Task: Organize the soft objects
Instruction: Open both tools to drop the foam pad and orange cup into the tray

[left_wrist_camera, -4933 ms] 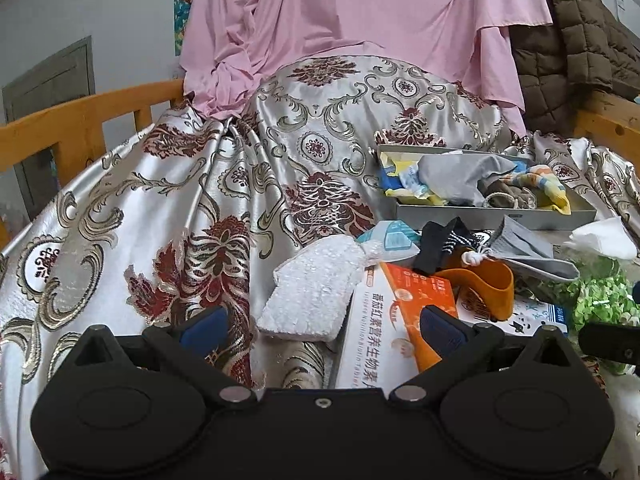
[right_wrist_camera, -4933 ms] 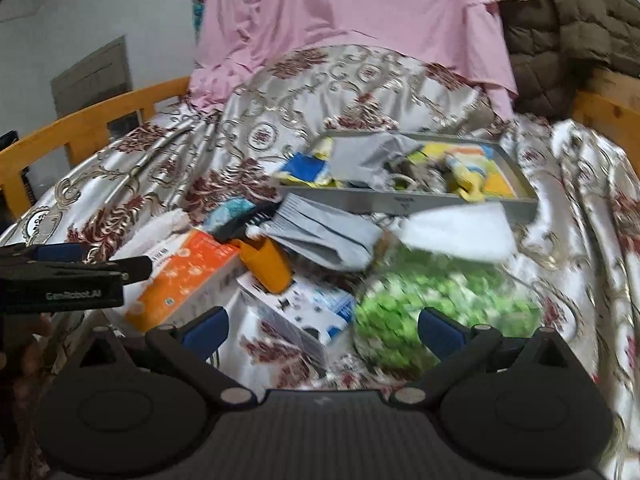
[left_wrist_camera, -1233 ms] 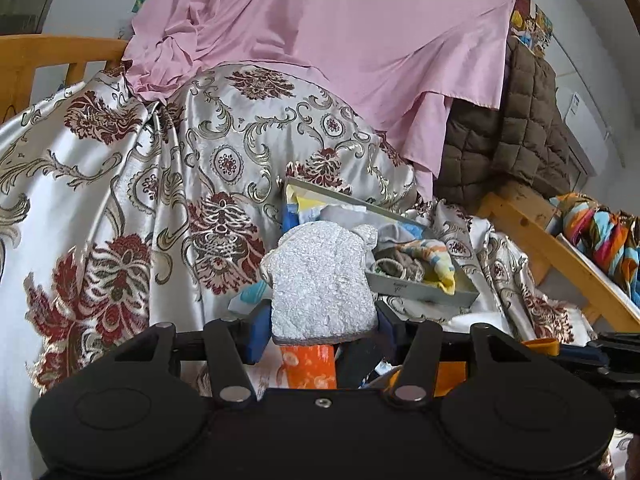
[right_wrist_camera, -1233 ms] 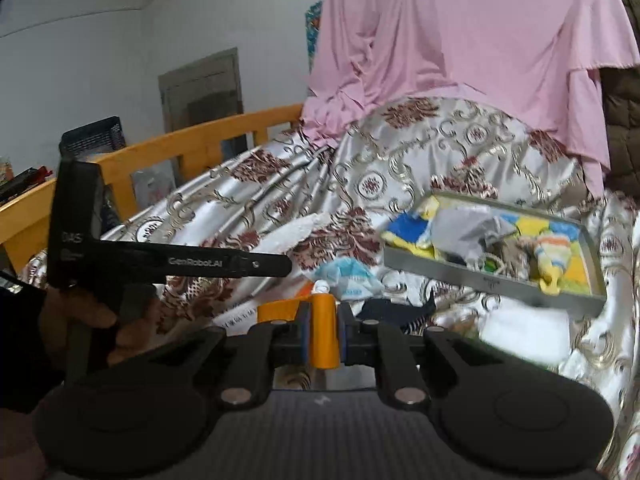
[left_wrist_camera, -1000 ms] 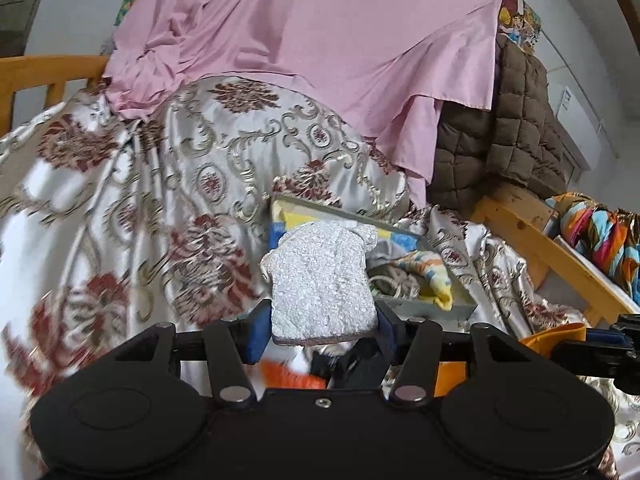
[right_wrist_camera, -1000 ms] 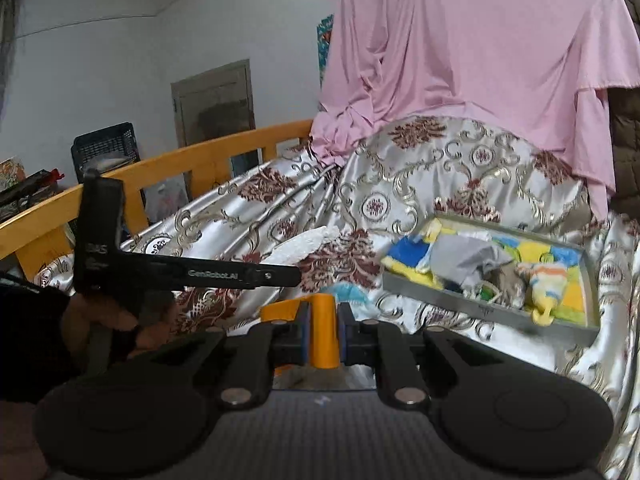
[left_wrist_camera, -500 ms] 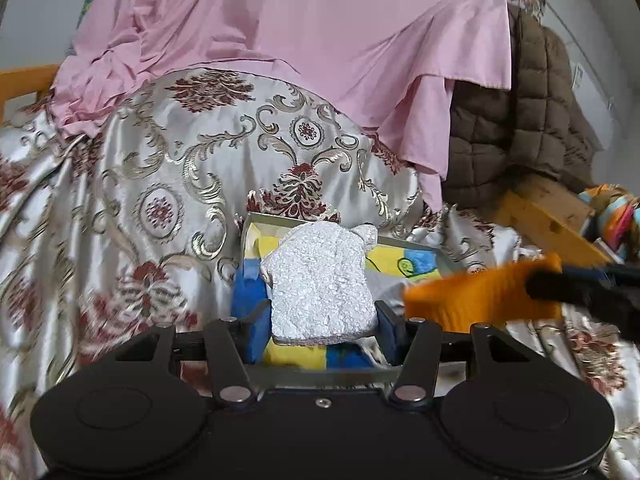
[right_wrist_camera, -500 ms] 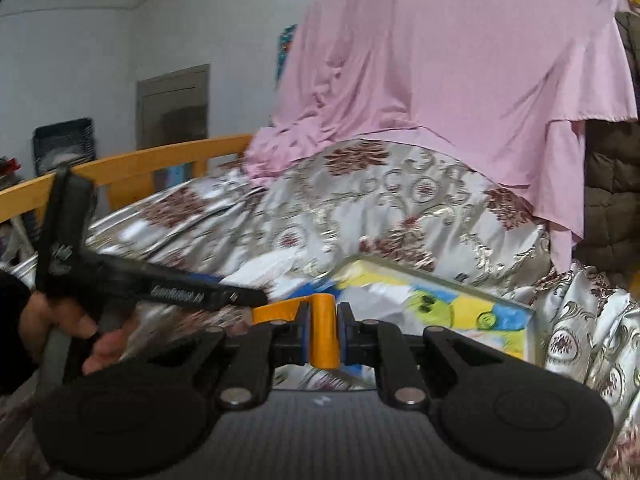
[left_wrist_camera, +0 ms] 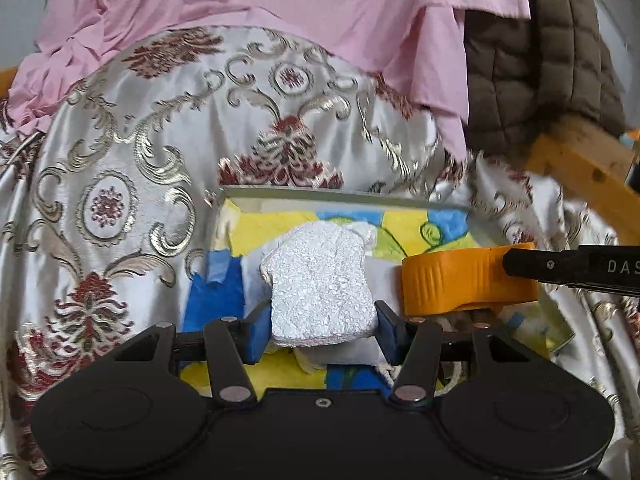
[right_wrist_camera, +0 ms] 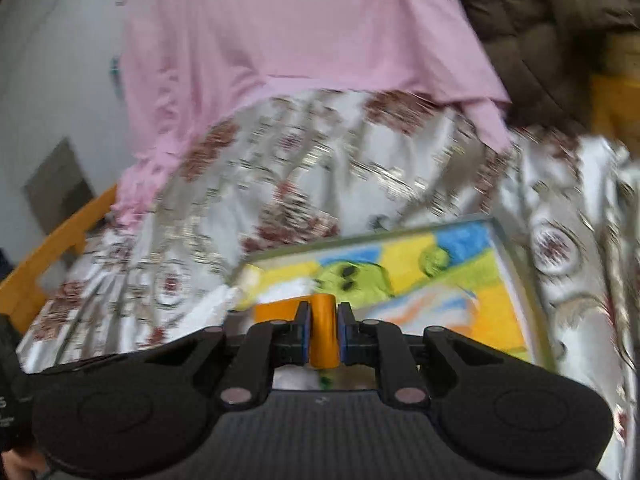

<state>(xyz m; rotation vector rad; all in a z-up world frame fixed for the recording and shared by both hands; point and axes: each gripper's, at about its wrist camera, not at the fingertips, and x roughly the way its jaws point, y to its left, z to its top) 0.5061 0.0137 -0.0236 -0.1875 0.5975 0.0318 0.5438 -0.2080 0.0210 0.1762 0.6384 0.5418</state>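
My left gripper (left_wrist_camera: 322, 326) is shut on a white fluffy cloth pad (left_wrist_camera: 320, 286) and holds it over the near part of a grey tray (left_wrist_camera: 344, 194) lined with a yellow, blue and green cloth (left_wrist_camera: 280, 222). My right gripper (right_wrist_camera: 322, 338) is shut on an orange rubbery band (right_wrist_camera: 322, 334). In the left wrist view that orange band (left_wrist_camera: 468, 280) hangs over the tray's right part, just right of the white pad. The right wrist view is blurred; the tray (right_wrist_camera: 516, 280) lies under and ahead of the gripper.
The tray rests on a silver satin cover with red and gold flowers (left_wrist_camera: 132, 184). A pink sheet (left_wrist_camera: 300, 4) and a brown quilted coat (left_wrist_camera: 536, 64) hang behind. A wooden rail (left_wrist_camera: 576, 168) runs at the right and another rail (right_wrist_camera: 52, 252) at the left.
Both grippers have moved forward over the tray with their loads. The orange band has come in closer beside the white pad. The boxes and loose items near the front have dropped out of view.
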